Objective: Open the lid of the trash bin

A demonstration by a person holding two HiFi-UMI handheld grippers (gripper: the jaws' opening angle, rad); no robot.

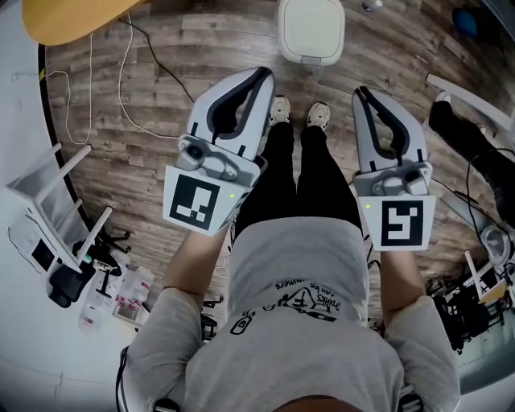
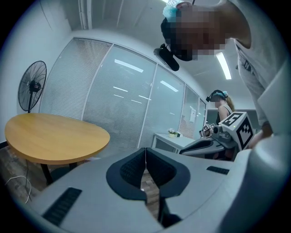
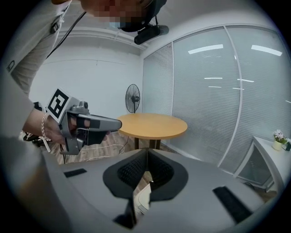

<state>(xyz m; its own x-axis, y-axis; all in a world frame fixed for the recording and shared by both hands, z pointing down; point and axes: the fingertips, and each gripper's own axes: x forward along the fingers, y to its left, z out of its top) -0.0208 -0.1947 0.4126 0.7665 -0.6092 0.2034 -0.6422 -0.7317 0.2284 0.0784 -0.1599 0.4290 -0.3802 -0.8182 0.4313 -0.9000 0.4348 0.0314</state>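
The white trash bin (image 1: pixel 311 30) stands on the wood floor ahead of the person's shoes (image 1: pixel 299 114), its lid down. My left gripper (image 1: pixel 264 75) and right gripper (image 1: pixel 361 92) are held side by side at chest height, well short of the bin and not touching it. Both are shut with nothing between the jaws. In the left gripper view the dark pads (image 2: pixel 132 169) meet at the tip, and the right gripper (image 2: pixel 183 152) shows beside them. In the right gripper view the jaws also meet, a pale sliver of the bin (image 3: pixel 143 198) shows through the gap, and the left gripper (image 3: pixel 119 124) is at the left.
A round wooden table (image 1: pixel 68 18) stands at the far left, with white and black cables (image 1: pixel 122 79) trailing on the floor by it. A white folded frame (image 1: pixel 48 201) and small gear lie at the left. Black stands and cables (image 1: pixel 475 290) crowd the right. A standing fan (image 3: pixel 132 98) is beyond the table.
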